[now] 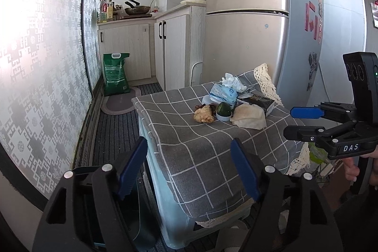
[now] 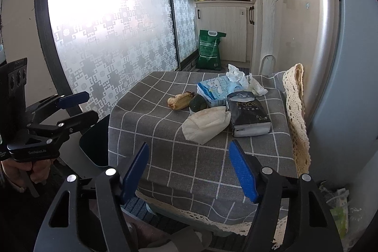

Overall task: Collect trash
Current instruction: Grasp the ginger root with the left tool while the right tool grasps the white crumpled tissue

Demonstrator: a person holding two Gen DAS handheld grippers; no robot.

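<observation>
A small table under a grey checked cloth [image 1: 189, 134] [image 2: 153, 122] holds the trash in a cluster. There is a crumpled white tissue [image 1: 232, 80] [image 2: 238, 77], a stained white wrapper [image 1: 248, 118] [image 2: 205, 123], a brownish food scrap [image 1: 203, 115] [image 2: 179, 100] and a green fruit [image 1: 224, 109] [image 2: 198, 103] in a small white cup. A blue tissue pack [image 1: 224, 92] [image 2: 217, 86] and a black pack [image 1: 258, 102] [image 2: 248, 115] lie among them. My left gripper [image 1: 189, 150] [image 2: 82, 108] hangs open at the table's near left corner. My right gripper [image 1: 290, 122] [image 2: 189, 152] is open over the near edge, short of the wrapper. Neither holds anything.
A dark bin [image 2: 94, 145] stands on the floor against the table's left side. A fridge [image 1: 248, 39] rises right behind the table. Farther off are cabinets [image 1: 141, 51], a green bag [image 1: 115, 74] and a frosted sliding door [image 2: 113, 39]. A lace cloth [image 2: 295, 98] drapes the table's right edge.
</observation>
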